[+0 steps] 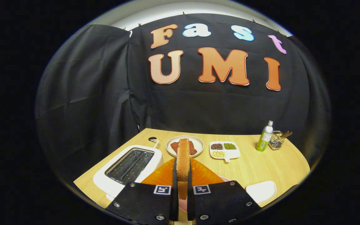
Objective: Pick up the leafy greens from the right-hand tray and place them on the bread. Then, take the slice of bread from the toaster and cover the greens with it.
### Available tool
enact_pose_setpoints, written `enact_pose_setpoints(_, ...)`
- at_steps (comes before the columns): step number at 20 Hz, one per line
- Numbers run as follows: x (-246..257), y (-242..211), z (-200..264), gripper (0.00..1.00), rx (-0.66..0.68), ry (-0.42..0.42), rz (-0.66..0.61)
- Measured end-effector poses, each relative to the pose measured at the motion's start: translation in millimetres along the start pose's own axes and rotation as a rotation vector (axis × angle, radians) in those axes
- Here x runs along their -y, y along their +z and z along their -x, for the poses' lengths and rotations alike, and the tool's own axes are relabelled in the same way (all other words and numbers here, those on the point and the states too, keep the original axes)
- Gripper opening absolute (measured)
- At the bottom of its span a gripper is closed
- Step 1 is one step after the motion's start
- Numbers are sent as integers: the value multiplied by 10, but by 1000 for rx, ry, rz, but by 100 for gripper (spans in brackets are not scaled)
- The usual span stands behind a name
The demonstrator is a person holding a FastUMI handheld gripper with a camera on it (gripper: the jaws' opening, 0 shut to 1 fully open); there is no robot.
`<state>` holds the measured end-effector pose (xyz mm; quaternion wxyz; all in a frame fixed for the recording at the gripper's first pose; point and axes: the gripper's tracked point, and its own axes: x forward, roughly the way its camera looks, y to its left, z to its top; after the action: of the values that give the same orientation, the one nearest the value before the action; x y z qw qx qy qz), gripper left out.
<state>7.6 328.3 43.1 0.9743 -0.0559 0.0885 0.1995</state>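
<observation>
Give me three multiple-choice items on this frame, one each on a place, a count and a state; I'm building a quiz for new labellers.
1. Where is the toaster?
A. beside the bottle
B. left of the orange tray
C. behind the round plate

2. How many compartments of the divided dish hold food?
A. one
B. three
C. five

3. What is the gripper doing?
A. shut on the bread slice
B. open above the bottle
C. open over the toaster

Answers: 1 B, the toaster sits left of the orange tray. 2 B, three small piles show. 3 A, both fingers press the upright bread slice.
</observation>
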Motion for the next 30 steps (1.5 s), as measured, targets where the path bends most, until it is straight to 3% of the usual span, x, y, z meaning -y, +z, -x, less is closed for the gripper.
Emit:
enact_pose_setpoints(12, 528, -454, -144, 11, -60, -39, -41)
enact_pose_setpoints(24, 364, -845, -301, 12, -147, 90, -82)
enact_pose_setpoints(30, 723, -1016, -321, 14, -190, 20, -104)
